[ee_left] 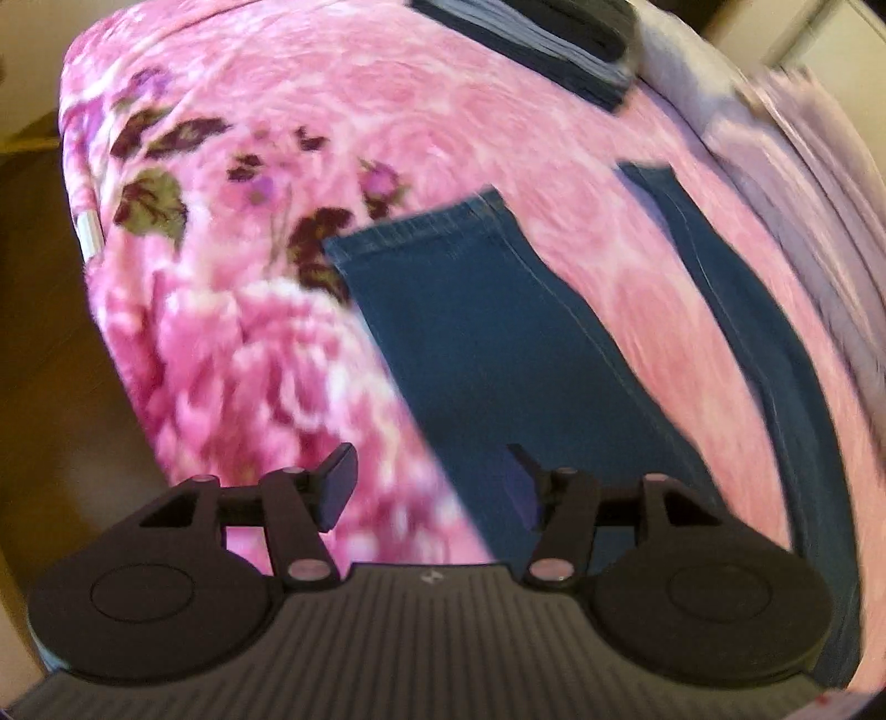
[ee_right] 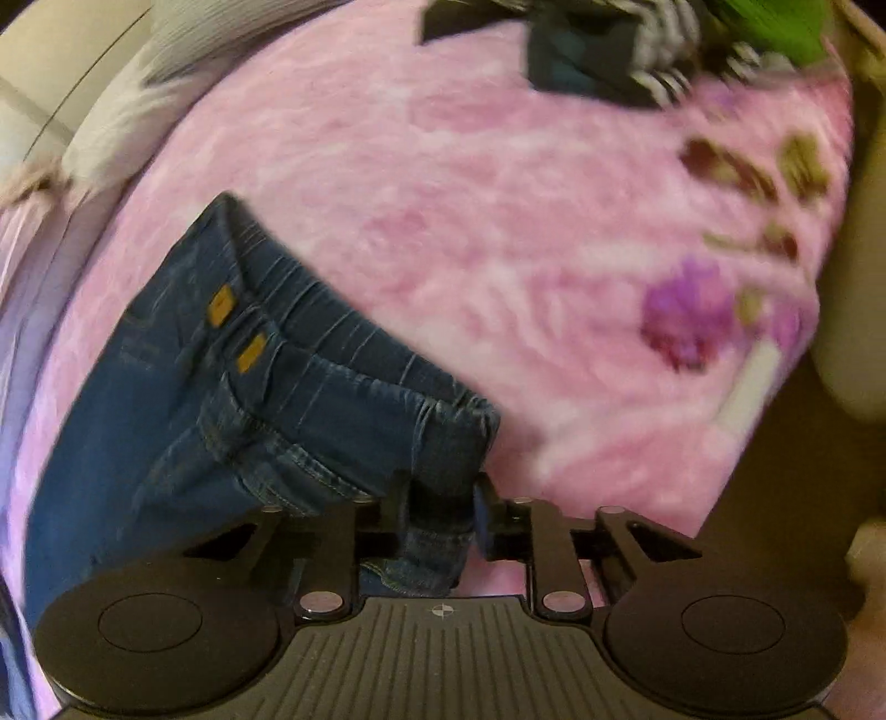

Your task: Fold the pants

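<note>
Blue jeans (ee_left: 470, 321) lie spread on a pink floral blanket (ee_left: 387, 111), the two legs apart; the second leg (ee_left: 747, 310) runs along the right. My left gripper (ee_left: 432, 487) hovers over the near leg's left edge, jaws open, nothing pinched between them. In the right wrist view the jeans' waistband (ee_right: 249, 387) with two orange tabs lies on the blanket (ee_right: 498, 221). My right gripper (ee_right: 443, 515) is shut on the bunched corner of the waistband, with denim filling the gap between its fingers.
A stack of dark folded clothes (ee_left: 554, 39) sits at the bed's far end, seen too as dark and striped items (ee_right: 587, 55) beside something green (ee_right: 775, 27). A lilac sheet (ee_left: 803, 166) borders the blanket. The bed's edge drops to brown floor (ee_left: 33, 332).
</note>
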Tool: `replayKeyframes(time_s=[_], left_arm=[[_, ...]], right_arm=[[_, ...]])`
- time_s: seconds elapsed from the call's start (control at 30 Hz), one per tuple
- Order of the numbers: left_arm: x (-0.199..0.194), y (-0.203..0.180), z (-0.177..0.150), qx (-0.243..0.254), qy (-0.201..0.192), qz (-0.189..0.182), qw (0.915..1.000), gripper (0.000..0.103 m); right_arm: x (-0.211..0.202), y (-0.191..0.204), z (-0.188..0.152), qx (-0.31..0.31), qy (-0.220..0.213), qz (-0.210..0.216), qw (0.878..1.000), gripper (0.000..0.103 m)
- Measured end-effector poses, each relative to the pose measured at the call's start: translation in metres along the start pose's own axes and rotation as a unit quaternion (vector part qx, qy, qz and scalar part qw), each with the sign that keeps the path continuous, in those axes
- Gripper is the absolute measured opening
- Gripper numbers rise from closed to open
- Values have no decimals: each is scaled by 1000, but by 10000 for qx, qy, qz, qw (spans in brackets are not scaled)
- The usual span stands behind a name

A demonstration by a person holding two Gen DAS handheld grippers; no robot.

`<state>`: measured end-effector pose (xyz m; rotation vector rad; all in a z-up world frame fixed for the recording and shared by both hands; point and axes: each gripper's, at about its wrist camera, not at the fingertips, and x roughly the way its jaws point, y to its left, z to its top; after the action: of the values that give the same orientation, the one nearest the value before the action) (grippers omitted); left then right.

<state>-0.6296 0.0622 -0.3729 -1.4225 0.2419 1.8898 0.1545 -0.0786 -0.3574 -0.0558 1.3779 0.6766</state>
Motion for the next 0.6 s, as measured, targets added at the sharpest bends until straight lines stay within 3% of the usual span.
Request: replayKeyframes(time_s=[0.03,0.1,0.2,0.27,0.3,0.37,0.43,0.5,0.57,0.6], left_arm=[[6,5,6,-190,-21,-31,9998,53],[20,14,20,-570,-89,-123,9983,53],[41,20,34,-784,-43,-135,9968,51],[46,16,41,-643,-120,-77,9978,32],[46,12,44,-458,-168,-12,9988,1],[38,10,57,-250,-204,-121,9994,0],[9,3,70,-97,-535,-593,9968,0],[-34,-8,77,421,-1105,-1082,9871,1],[-66,-5,78,1048,-1612,-1092,9752,2],[-66,6,78,1081,-1600,-941,9767,2]], right_arm=[[0,-4,-2,251,20,52,9997,33],[2,-14,-8,763,96,283,9966,60],[5,-25,-16,1271,-40,552,9903,61],[9,-26,-20,1572,-201,678,9850,61],[10,-27,-22,1697,-329,703,9824,56],[8,-21,-22,1645,-444,746,9826,16],[-3,-14,-22,1515,-505,790,9840,13],[-24,-9,-24,1336,-588,1018,9840,12],[-42,-8,-30,1157,-595,1133,9850,12],[-44,-10,-35,1109,-564,1079,9863,12]])
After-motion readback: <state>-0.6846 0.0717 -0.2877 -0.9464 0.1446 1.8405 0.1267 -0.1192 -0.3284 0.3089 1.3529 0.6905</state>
